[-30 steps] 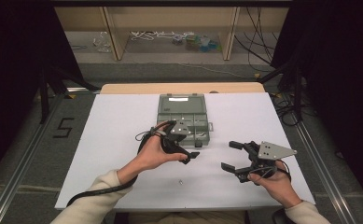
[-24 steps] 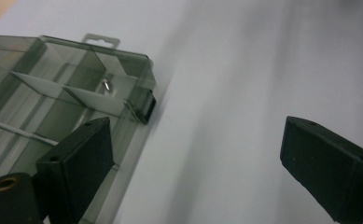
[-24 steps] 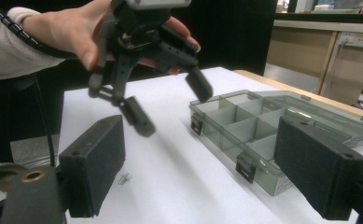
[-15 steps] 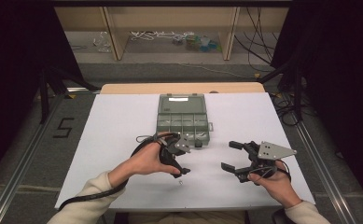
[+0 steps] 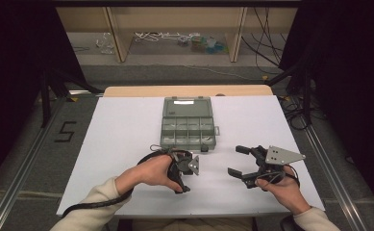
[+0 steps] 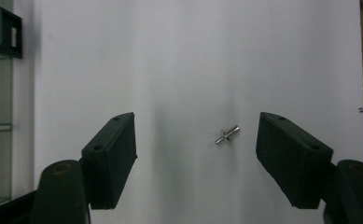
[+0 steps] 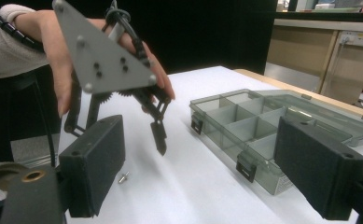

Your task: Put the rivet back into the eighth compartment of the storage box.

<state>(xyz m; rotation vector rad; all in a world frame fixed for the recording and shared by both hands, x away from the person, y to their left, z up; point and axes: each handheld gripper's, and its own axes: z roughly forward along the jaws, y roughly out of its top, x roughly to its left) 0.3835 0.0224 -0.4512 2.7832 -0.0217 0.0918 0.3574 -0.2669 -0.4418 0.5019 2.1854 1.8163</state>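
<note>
A person works at a white bench (image 5: 127, 144) with tongs in each hand. The thing in hand is a small silver screw (image 6: 228, 135) lying loose on the bench top, in front of a grey compartment box (image 5: 188, 122) whose clear lid is open.

In the left gripper view, the left tongs (image 6: 195, 154) point straight down at the bench with their black jaws spread wide and empty. The screw lies between them, well off centre: it sits toward three o'clock, just beside the right-hand jaw and far from the left-hand one, touching neither. Its long axis runs roughly from eight o'clock to two o'clock, so it lies slantwise to the line on which the jaws close, closer to along it than across it.

In the high view, the left tongs (image 5: 187, 171) hover over the bench at about six o'clock from the box, near its front edge. The right tongs (image 5: 237, 161) rest farther off, at about five o'clock from the box, also spread and holding nothing.

In the right gripper view, the screw (image 7: 122, 177) lies on the bench below the left tongs (image 7: 158, 135), with the box (image 7: 244, 135) at about three o'clock from it.

The left hand is clearly nearer. As a judgement, the coming grasp calls for shifting the left tongs toward three o'clock to centre the screw, and perhaps turning them to meet its shaft square, before lowering.
</note>
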